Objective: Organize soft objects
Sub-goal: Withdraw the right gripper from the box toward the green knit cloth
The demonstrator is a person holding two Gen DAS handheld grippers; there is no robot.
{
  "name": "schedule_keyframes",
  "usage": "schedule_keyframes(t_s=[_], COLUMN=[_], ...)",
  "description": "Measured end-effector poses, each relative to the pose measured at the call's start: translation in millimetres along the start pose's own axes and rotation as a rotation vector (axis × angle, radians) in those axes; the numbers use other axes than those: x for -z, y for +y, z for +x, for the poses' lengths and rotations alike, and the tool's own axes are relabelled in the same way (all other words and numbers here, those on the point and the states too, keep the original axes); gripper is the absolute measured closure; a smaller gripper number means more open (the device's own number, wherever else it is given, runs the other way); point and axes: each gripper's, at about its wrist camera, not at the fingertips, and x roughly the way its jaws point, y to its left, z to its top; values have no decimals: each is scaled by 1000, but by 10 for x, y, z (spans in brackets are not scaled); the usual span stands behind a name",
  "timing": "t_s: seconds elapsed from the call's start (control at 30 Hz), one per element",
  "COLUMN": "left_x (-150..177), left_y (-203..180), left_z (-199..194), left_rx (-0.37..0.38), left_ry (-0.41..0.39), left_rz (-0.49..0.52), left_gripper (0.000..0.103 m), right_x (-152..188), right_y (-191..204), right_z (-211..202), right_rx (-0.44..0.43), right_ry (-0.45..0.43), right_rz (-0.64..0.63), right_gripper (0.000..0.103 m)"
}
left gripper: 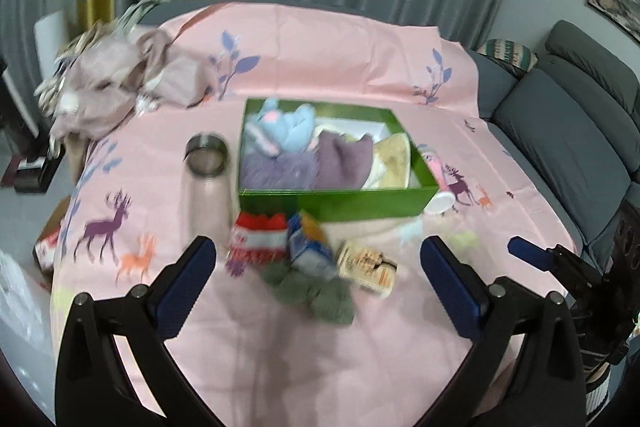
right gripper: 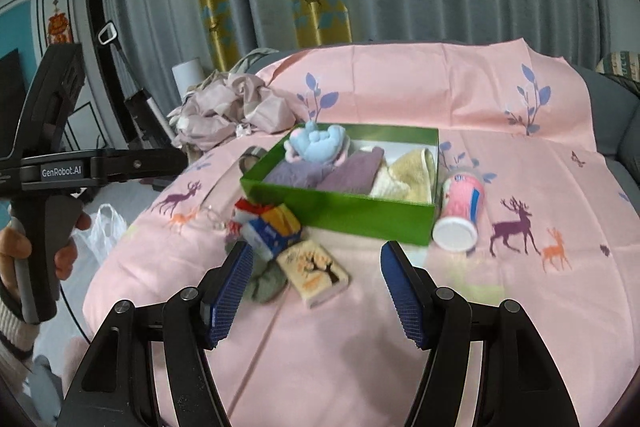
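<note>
soft toy (right gripper: pixel 316 143) and towels (right gripper: pixel 404 175) in green box (right gripper: pixel 340 211), seemingly purple cloths, both claws released

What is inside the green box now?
The green box holds a light blue plush, a lilac fluffy cloth, a purple cloth and a pale yellow towel. Anything lying beneath them is covered.

Green box (right gripper: pixel 340 211) holds blue plush (right gripper: pixel 316 143), purple cloth (right gripper: pixel 348 173) and yellow towel (right gripper: pixel 412 167). Pink sheet (right gripper: pixel 400 307) carries purple and orange deer; at 9 o'clock, red-white sock (left gripper: pixel 258 239).
</note>
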Motion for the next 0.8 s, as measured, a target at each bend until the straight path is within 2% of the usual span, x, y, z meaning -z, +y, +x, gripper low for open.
schedule_keyframes(t_s=[0.17,0.4,0.57,0.8], left_x=[313,752,835,856], left_y=[169,380,400,490], left_z=[-14,198,258,463], left_rx=[10,41,78,151], left_ry=[34,126,133,149], left_rz=[-71,-147,-126,-161], left_gripper=[1,1,1,1], right_x=[208,495,615,661], right_y=[43,211,341,440], right_z=[14,232,458,727], right_rx=[-13,-83,-160,-164], right_ry=[38,119,169,213], right_rz=[13,21,44,25], right_gripper=[36,36,36,36])
